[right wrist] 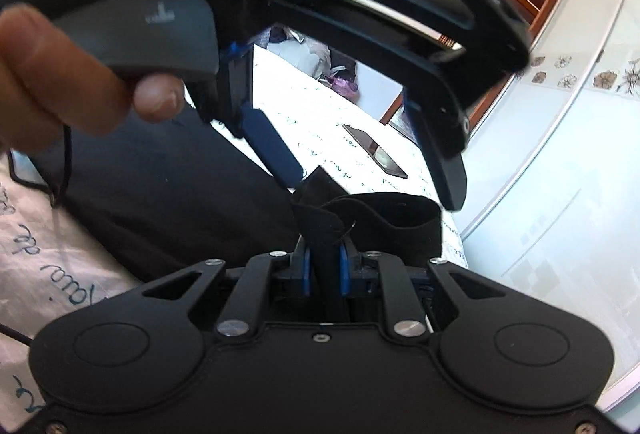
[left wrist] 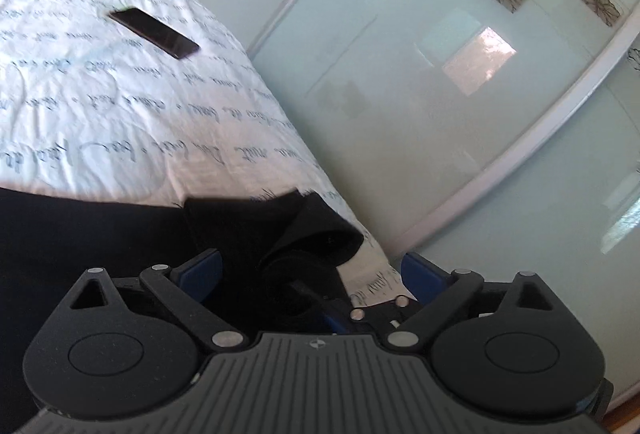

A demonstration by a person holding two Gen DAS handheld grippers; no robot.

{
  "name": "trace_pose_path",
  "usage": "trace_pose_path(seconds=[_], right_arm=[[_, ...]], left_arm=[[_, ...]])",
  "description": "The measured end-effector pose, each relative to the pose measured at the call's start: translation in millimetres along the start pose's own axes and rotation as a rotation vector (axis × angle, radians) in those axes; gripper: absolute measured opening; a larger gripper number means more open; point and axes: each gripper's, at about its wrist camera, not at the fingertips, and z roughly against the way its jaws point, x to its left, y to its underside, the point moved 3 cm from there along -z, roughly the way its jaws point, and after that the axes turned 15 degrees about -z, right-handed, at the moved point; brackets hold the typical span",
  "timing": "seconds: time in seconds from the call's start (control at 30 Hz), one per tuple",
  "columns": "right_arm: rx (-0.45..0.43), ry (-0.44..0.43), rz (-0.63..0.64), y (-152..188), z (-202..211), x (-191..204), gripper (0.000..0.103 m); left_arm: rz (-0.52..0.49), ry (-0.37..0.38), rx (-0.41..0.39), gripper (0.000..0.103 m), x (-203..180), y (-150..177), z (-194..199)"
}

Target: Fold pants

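**Black pants on printed bedspread, right gripper pinching a fabric end**

Bedroom; bed covered by a white crinkled cotton bedspread [left wrist: 132,106] printed with dark cursive script, running along a pale frosted-glass sliding wardrobe [left wrist: 420,82] with white frame rails and flower decals near its top. Wooden door frame at the far end, cluttered corner behind it too blurred to read. A flat black glossy rectangular phone [left wrist: 154,32] lies on the bedspread, well apart from the cloth.

The black matte woven pants [left wrist: 100,234] lie spread flat over the near part of the bed, smooth dark surface, little texture visible. One narrow end [right wrist: 384,214] is lifted and curled into a loose band shape with a frayed thread showing at its edge.

Right gripper [right wrist: 324,266], black plastic with blue rubber pads: jaws clenched on a strip of that black fabric, pads pressing it from both sides, the strip rising straight up between them.

Left gripper [left wrist: 310,266], same black body, ribbed grey top plate, blue pads: jaws released and spread wide; the curled fabric end sits in the gap between them, neither pad pressing it. In the right wrist view it hangs just above the lifted end, a person's hand [right wrist: 60,74] wrapped on its smooth grey handle, thin black cable [right wrist: 66,162] trailing below
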Motion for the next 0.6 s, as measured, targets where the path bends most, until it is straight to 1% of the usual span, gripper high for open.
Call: trace_pose_path(seconds=[0.03,0.07,0.1,0.17,0.23,0.27,0.3,0.33,0.37,0.4,0.43,0.47,0.5,0.53,0.57,0.6], right_arm=[[0.001,0.033,-0.022,1,-1,-10,0.014],[0.006,0.062,-0.084,2,-3,-27,0.014],[0.014,0.091,-0.182,3,-5,-52,0.014],[0.007,0.165,-0.423,12,-2,-111,0.014],[-0.019,0.23,-0.756,34,11,-179,0.014],[-0.029,0.225,-0.978,54,20,-212,0.014],[-0.039,0.165,-1.198,78,25,-238,0.014],[-0.043,0.086,-1.409,104,25,-254,0.014],[-0.02,0.023,-1.592,129,22,-262,0.015],[0.018,-0.001,-1.687,148,18,-263,0.02],[0.057,0.007,-1.723,160,16,-259,0.021],[0.08,0.018,-1.734,167,14,-255,0.025],[0.067,0.013,-1.747,171,15,-250,0.026],[0.039,0.01,-1.76,167,21,-243,0.028],[0.022,-0.003,-1.769,166,25,-241,0.04],[0.01,-0.022,-1.771,163,28,-240,0.055]], left_arm=[[0.019,-0.023,-0.027,0.097,4,-1,6],[0.04,-0.042,-0.044,0.097,10,-3,11],[0.063,-0.06,-0.057,0.097,16,-5,18],[0.09,-0.094,-0.069,0.097,26,-7,29],[0.091,-0.144,-0.049,0.097,37,-6,37],[0.094,-0.18,-0.03,0.097,45,-5,39],[0.1,-0.209,-0.013,0.097,50,-3,42],[0.109,-0.226,-0.001,0.097,55,0,42],[0.122,-0.232,0.01,0.097,59,4,44],[0.139,-0.229,0.019,0.097,63,7,44],[0.155,-0.223,0.024,0.097,66,9,44],[0.166,-0.218,0.027,0.097,68,12,45],[0.17,-0.218,0.032,0.097,68,13,45],[0.165,-0.224,0.038,0.097,68,16,45],[0.156,-0.232,0.041,0.097,66,16,46],[0.141,-0.245,0.043,0.097,65,17,46]])
